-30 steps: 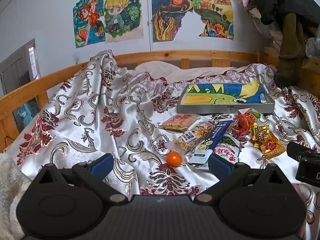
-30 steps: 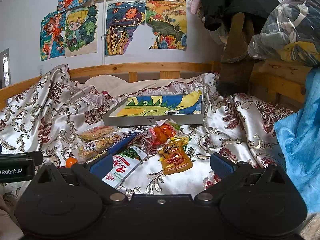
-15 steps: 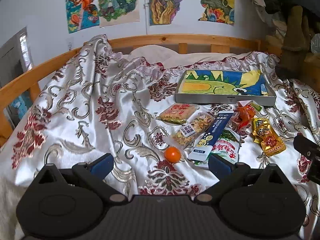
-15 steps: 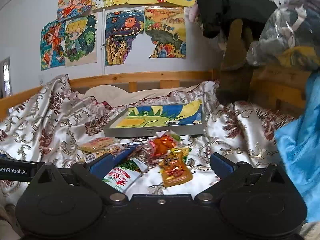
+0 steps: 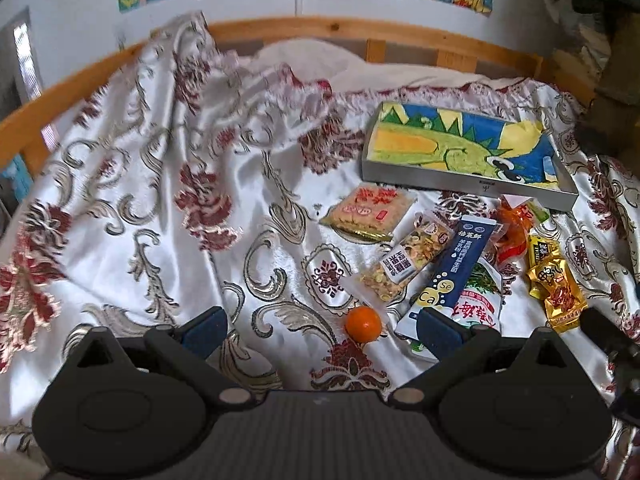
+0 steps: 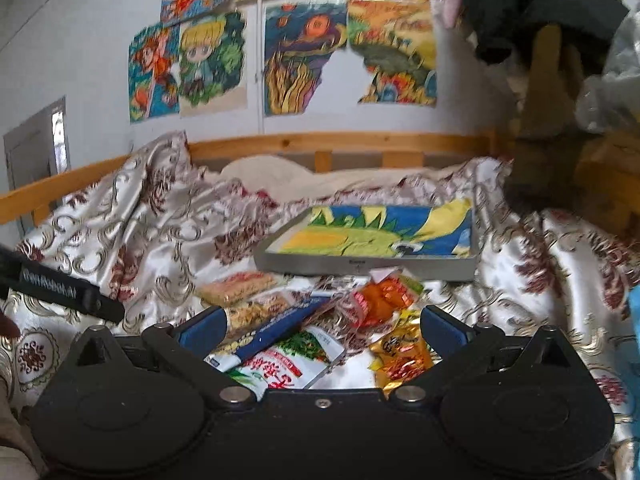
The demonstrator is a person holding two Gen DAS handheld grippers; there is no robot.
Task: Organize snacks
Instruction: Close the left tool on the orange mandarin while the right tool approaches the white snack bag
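now the left gripper hovers with fingers spread wide and nothing between them, just above a small orange on the satin bedspread. further right, the snack packets lie clustered before the grey tray. the right gripper is equally splayed, over the packets.

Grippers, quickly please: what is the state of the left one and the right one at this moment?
Left gripper: open, holding nothing, above the bedspread near the orange.
Right gripper: open, holding nothing, above the snack packets.
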